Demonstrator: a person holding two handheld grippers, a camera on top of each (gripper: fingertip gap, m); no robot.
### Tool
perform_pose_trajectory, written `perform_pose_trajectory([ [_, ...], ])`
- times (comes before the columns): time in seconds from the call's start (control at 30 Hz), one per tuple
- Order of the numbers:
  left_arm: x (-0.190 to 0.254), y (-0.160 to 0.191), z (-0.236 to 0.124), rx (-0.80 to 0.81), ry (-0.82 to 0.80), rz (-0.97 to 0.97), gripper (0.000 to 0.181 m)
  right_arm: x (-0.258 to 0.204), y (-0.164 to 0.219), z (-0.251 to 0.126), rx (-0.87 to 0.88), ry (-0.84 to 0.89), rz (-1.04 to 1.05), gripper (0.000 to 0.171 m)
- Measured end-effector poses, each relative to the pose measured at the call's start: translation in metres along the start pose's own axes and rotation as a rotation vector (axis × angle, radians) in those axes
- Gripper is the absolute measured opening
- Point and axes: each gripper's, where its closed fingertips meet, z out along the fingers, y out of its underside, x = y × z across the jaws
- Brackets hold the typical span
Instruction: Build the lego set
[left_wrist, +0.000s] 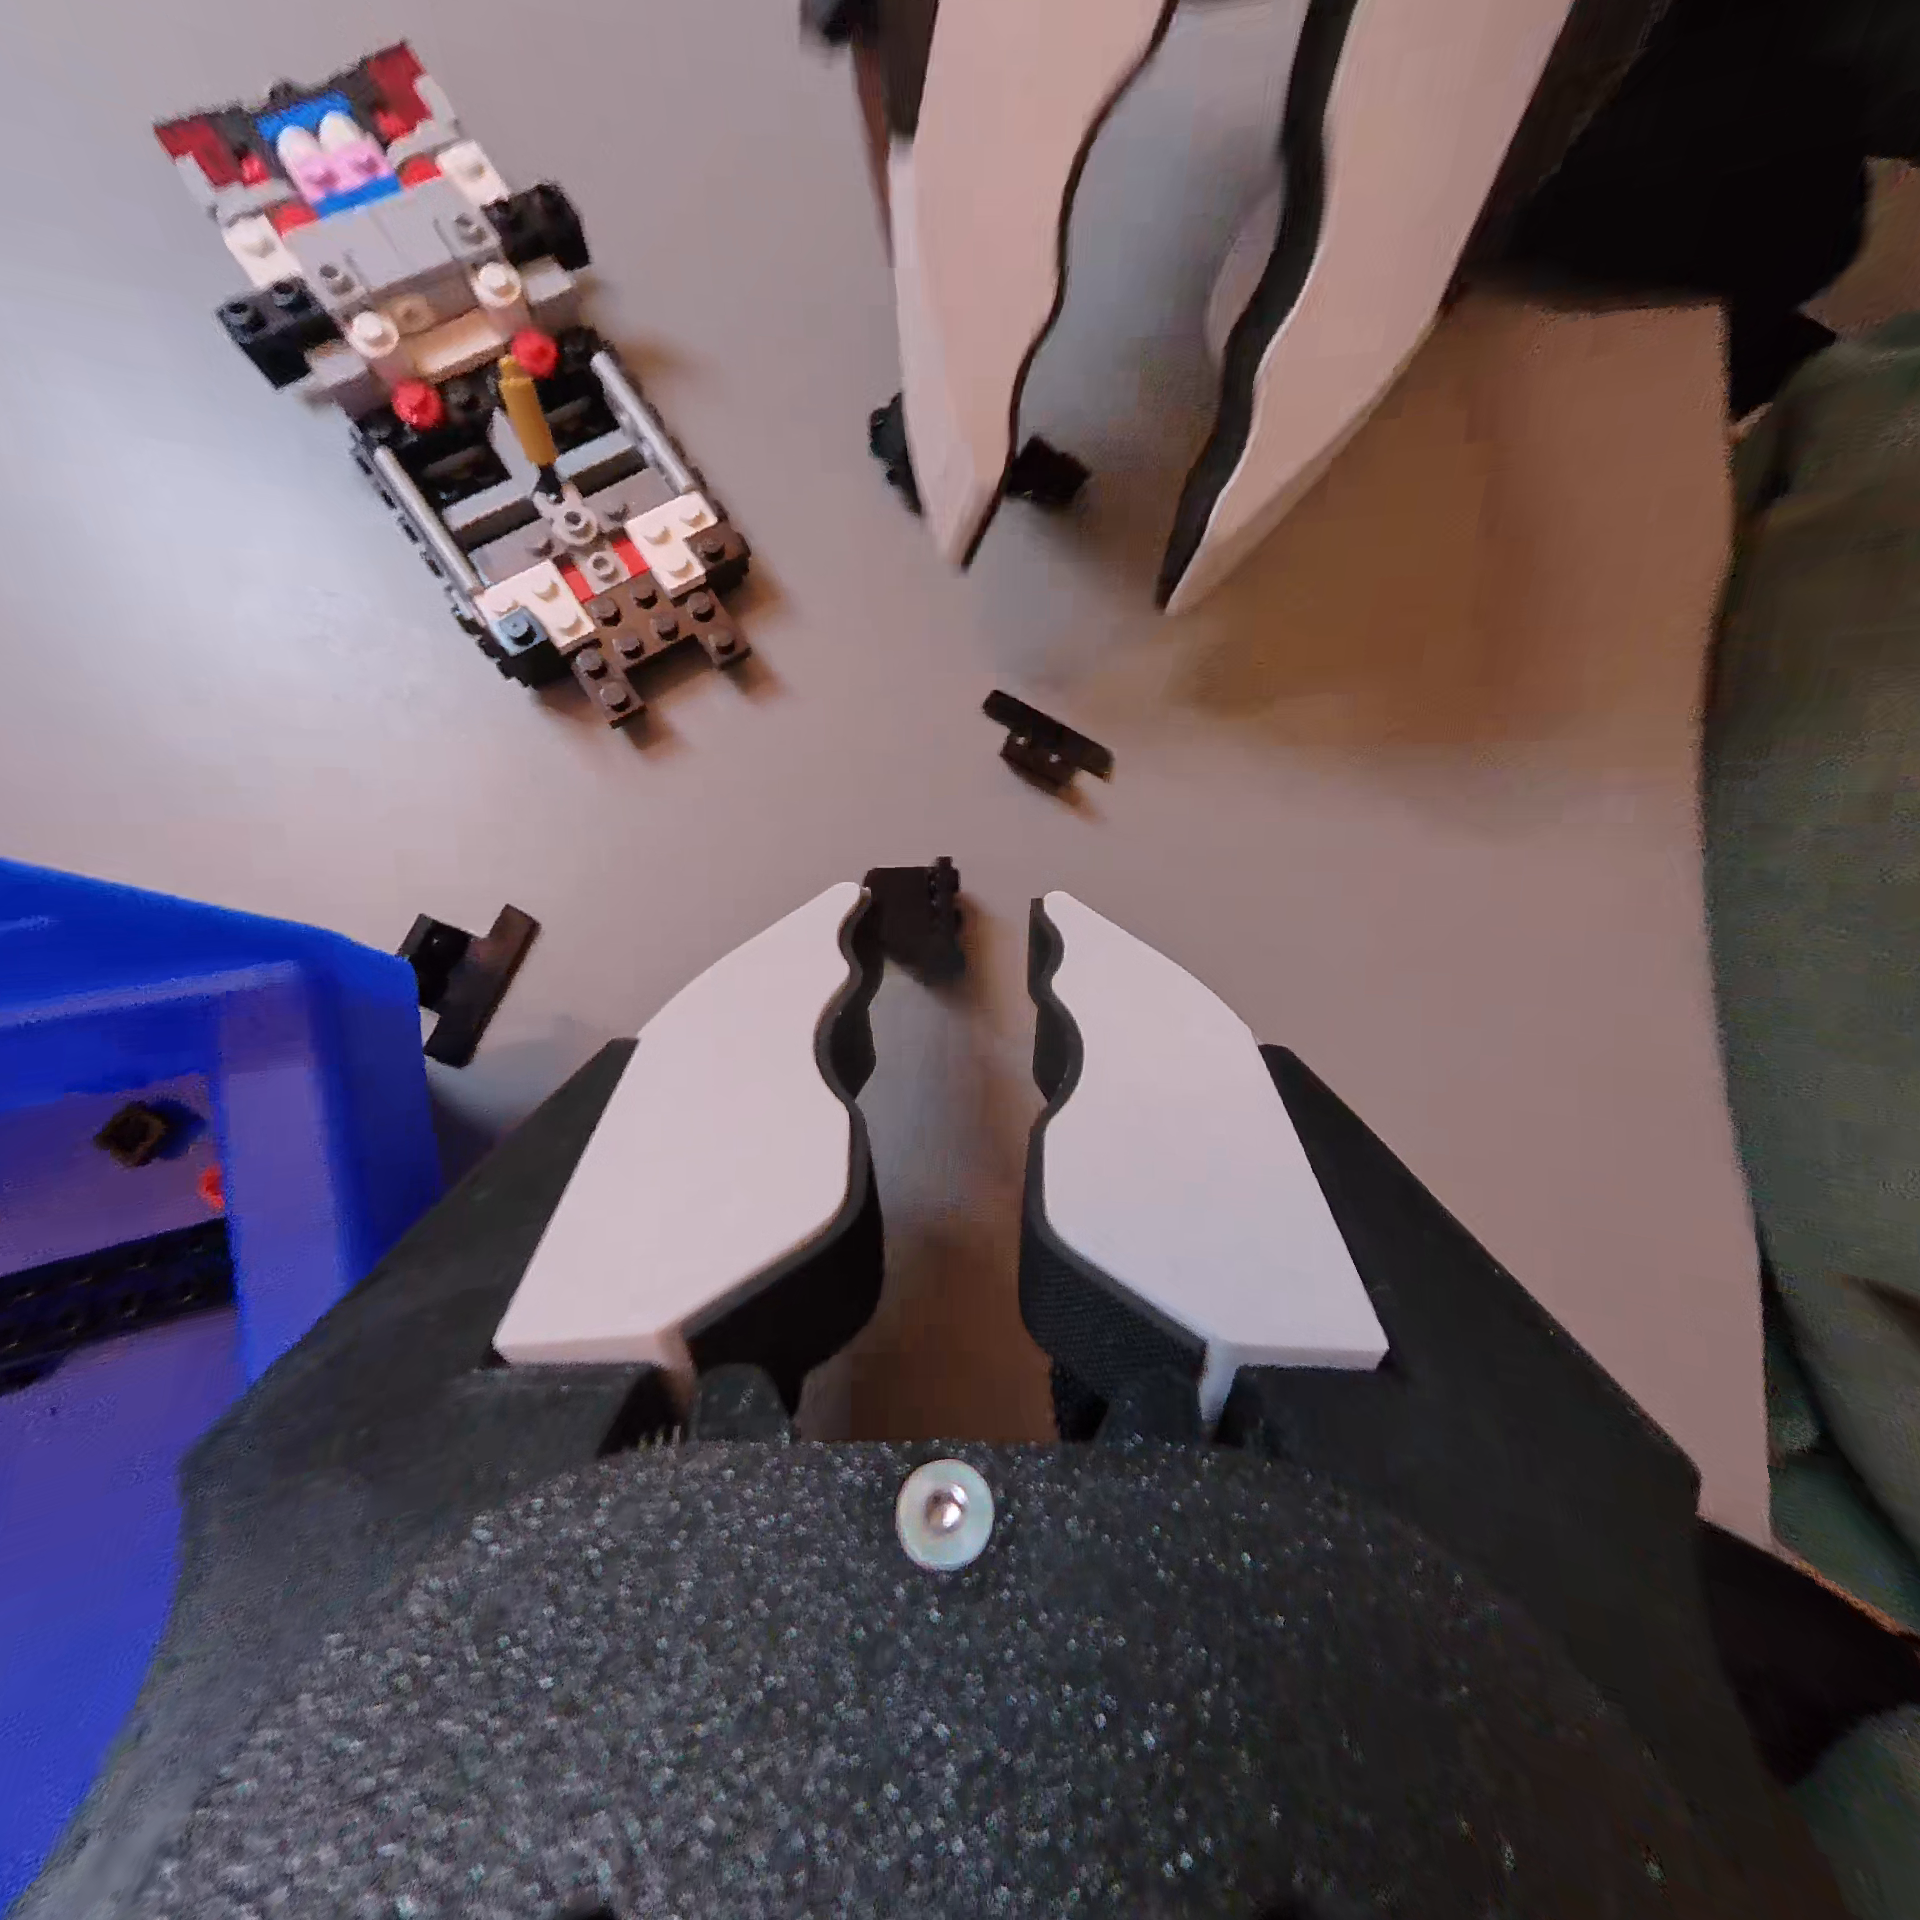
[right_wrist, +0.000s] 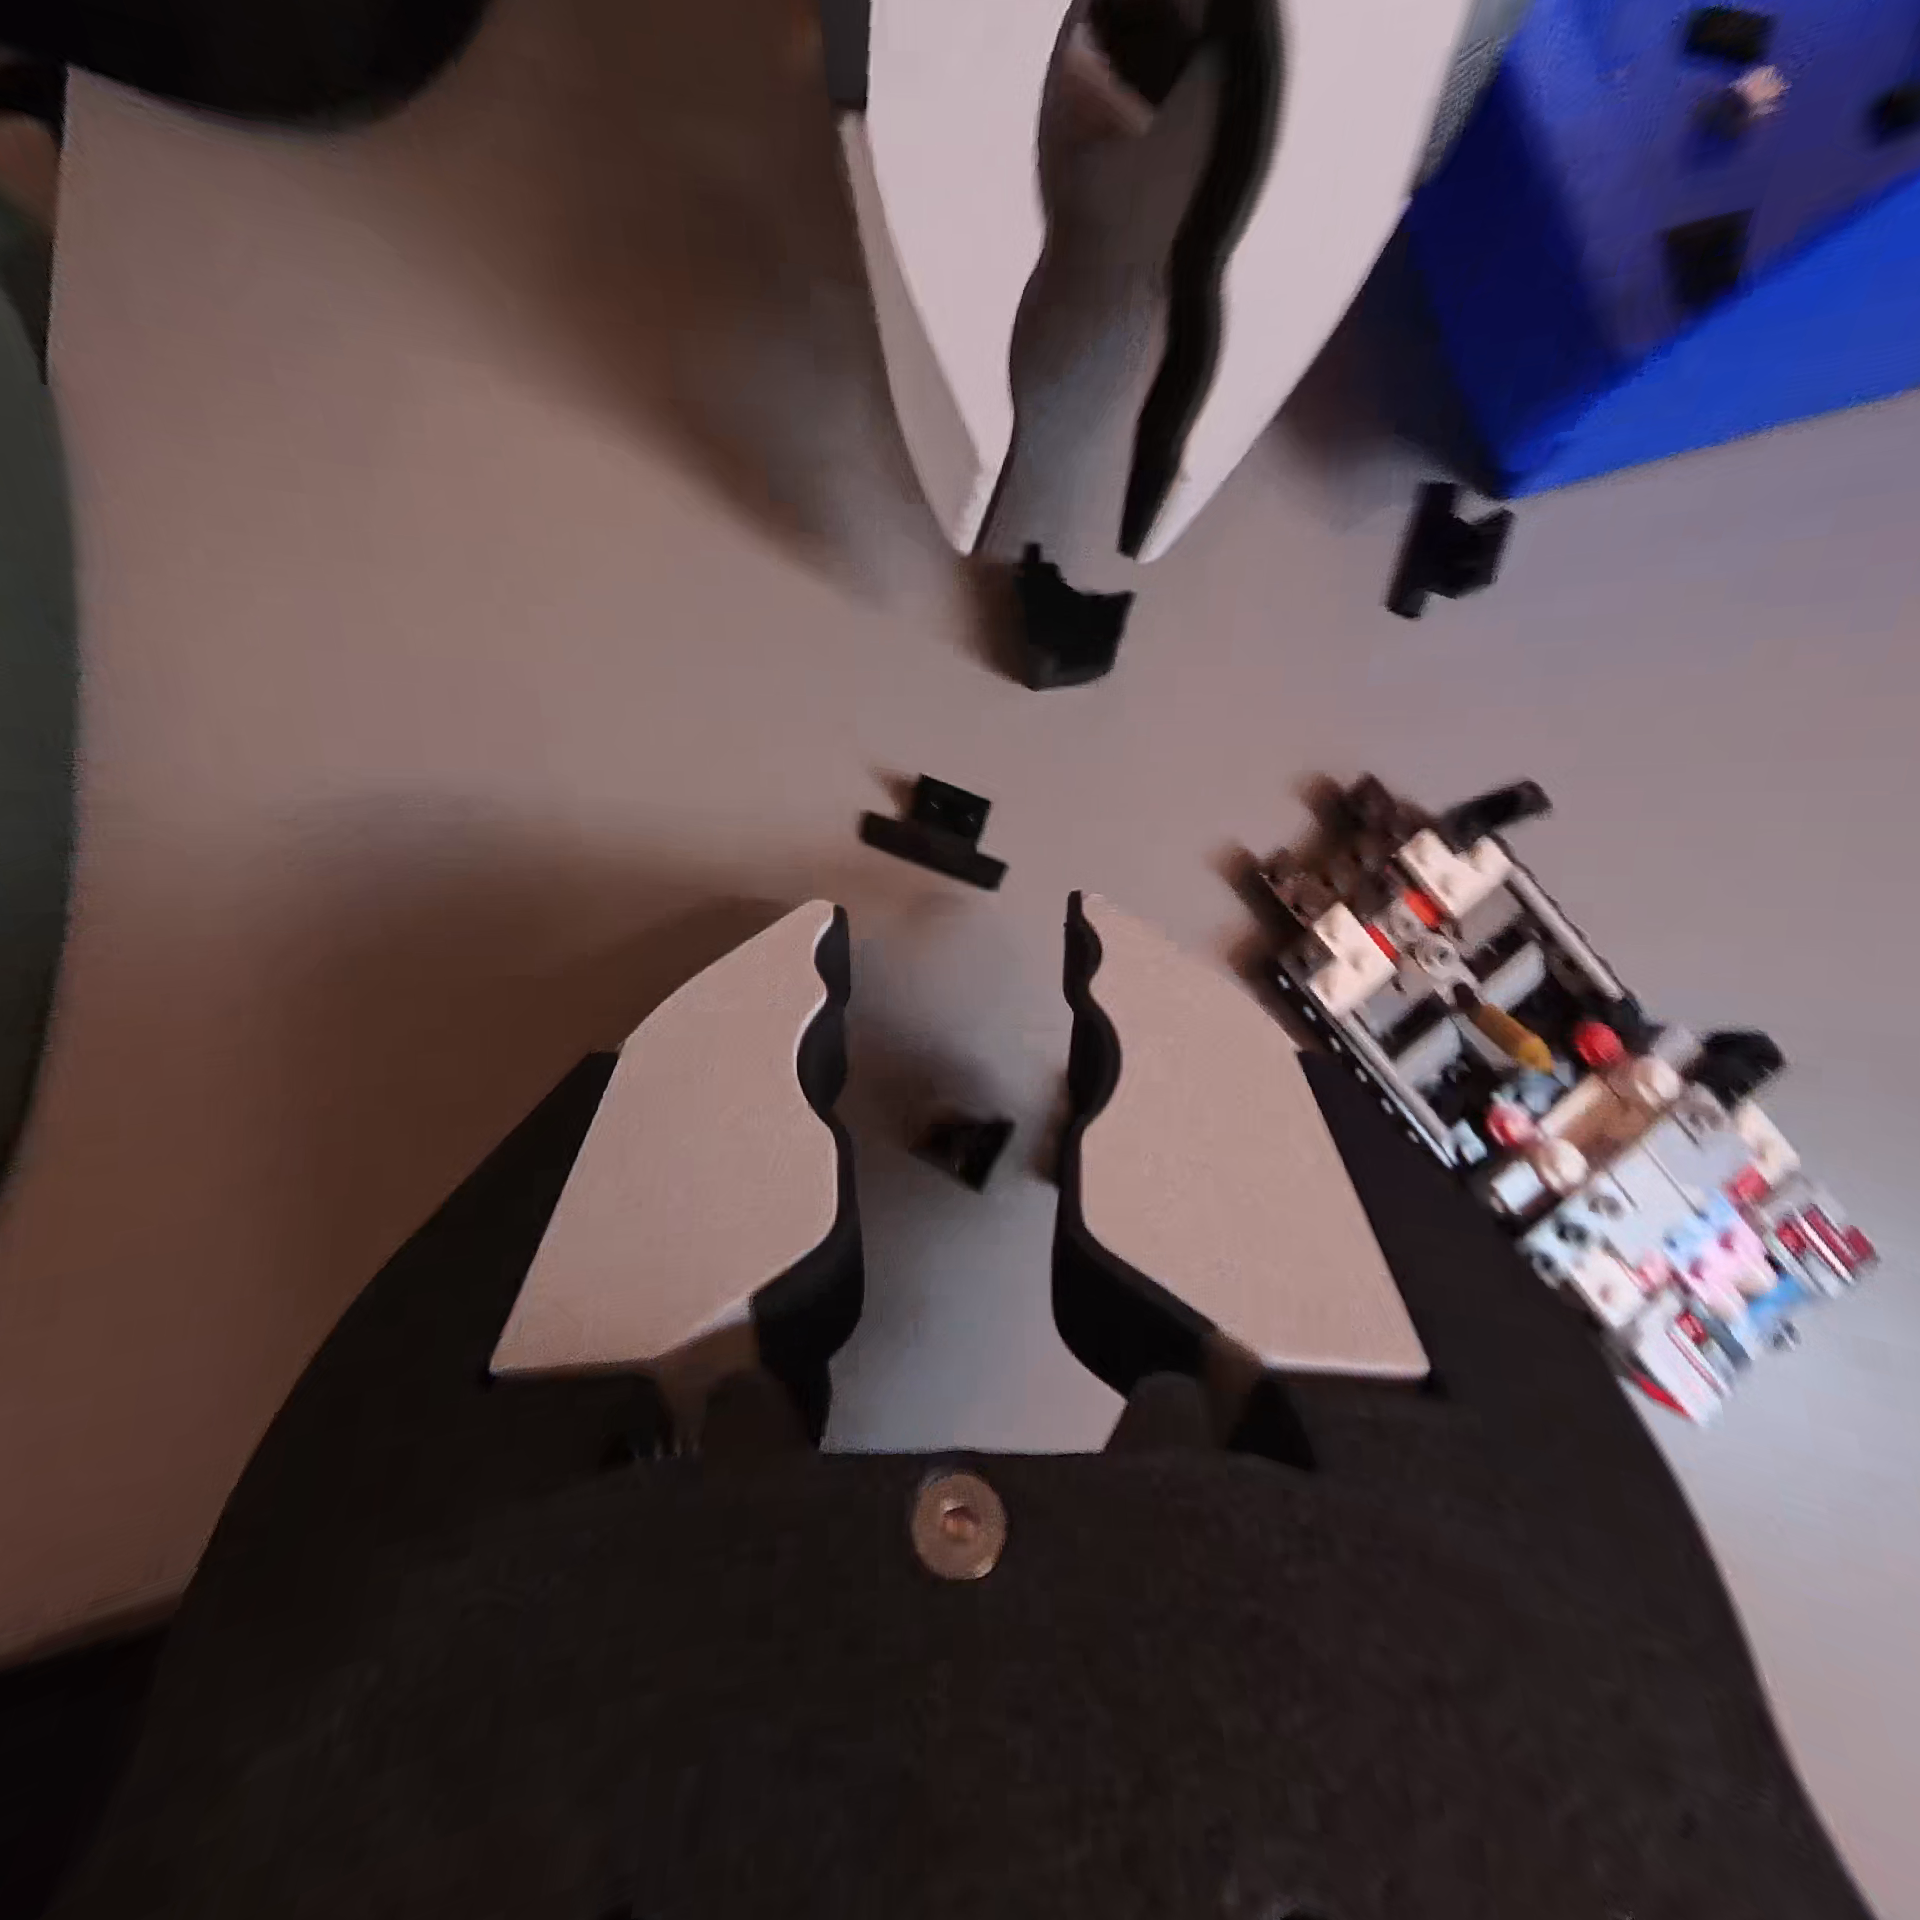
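My left gripper (left_wrist: 948, 899) is open, low over the grey table (left_wrist: 1351, 935). A small black brick piece (left_wrist: 914, 920) lies at its tips, against the left finger (left_wrist: 727, 1091). The same gripper (right_wrist: 1049, 551) and piece (right_wrist: 1065, 629) show at the top of the right wrist view. My right gripper (right_wrist: 956, 906) is open and faces the left one. A small black piece (right_wrist: 961, 1148) lies on the table between its fingers, untouched. In the left wrist view the right gripper (left_wrist: 1068, 582) hangs over that piece (left_wrist: 1049, 473). A flat black piece (left_wrist: 1044, 738) (right_wrist: 935, 842) lies between the two grippers.
A part-built brick car (left_wrist: 468, 416) (right_wrist: 1558, 1101) in grey, white, black and red lies beside the grippers. A blue bin (left_wrist: 156, 1091) (right_wrist: 1662, 260) holds loose bricks. Another black piece (left_wrist: 468, 977) (right_wrist: 1444, 561) lies by the bin. Green fabric (left_wrist: 1818, 831) borders the table. Left tips to right tips: about 7 cm.
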Motion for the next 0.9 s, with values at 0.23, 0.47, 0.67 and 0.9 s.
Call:
perform_pose_trajectory([
  [0.23,0.001,0.006,-0.027,0.032,0.005,0.020,0.023,-0.004,-0.003,0.028,-0.093,-0.026,-0.034,0.026],
  [0.47,-0.010,0.006,-0.030,0.096,-0.008,-0.004,0.019,0.006,-0.005,0.005,-0.005,-0.011,0.003,0.000],
  [0.67,-0.022,0.015,-0.020,0.010,-0.092,0.005,0.019,0.022,-0.015,-0.041,0.167,0.042,0.036,0.001],
  [0.9,-0.036,0.015,-0.025,0.012,-0.177,-0.023,0.015,-0.010,-0.014,0.030,-0.032,-0.076,-0.083,0.040],
])
